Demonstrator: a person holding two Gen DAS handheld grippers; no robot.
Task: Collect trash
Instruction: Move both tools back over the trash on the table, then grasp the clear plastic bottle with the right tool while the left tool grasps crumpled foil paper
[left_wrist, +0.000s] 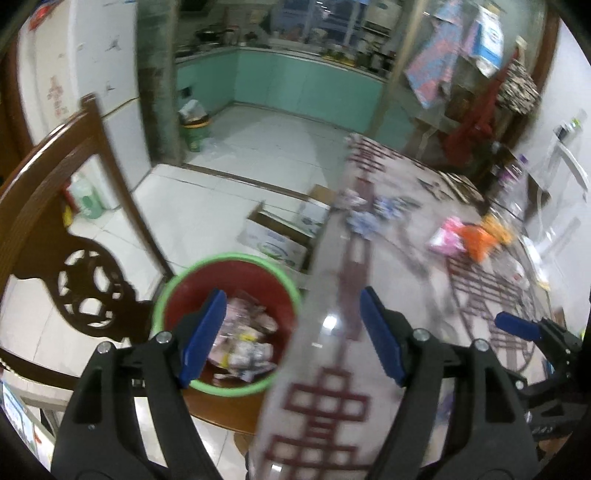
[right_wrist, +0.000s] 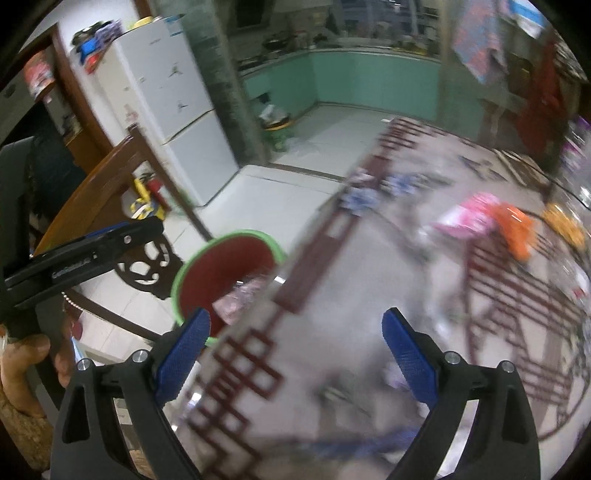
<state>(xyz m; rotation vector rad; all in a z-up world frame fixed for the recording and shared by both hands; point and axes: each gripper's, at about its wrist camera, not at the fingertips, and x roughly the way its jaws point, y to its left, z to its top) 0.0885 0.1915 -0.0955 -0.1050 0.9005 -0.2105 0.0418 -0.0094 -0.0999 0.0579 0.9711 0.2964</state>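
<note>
A red bin with a green rim (left_wrist: 225, 266) stands on a chair seat beside the table and holds several crumpled wrappers (left_wrist: 243, 339). My left gripper (left_wrist: 291, 336) hangs open over the bin's right side and the table edge, with nothing between its fingers. My right gripper (right_wrist: 295, 350) is open and empty above the patterned table (right_wrist: 369, 295). On the table lie blue-white wrappers (left_wrist: 364, 218), a pink packet (left_wrist: 448, 236) and an orange packet (left_wrist: 478, 238); the right wrist view shows the pink packet (right_wrist: 469, 218) and orange packet (right_wrist: 515, 229) too. The right gripper's blue fingertip (left_wrist: 517, 325) shows at the left wrist view's right edge.
A carved wooden chair back (left_wrist: 62, 206) rises left of the bin. An open cardboard box (left_wrist: 284, 236) sits on the tiled floor beyond it. A green bin (left_wrist: 194, 129) stands by the kitchen doorway, a white fridge (right_wrist: 177, 110) on the left. A hand (right_wrist: 26, 369) holds the left gripper.
</note>
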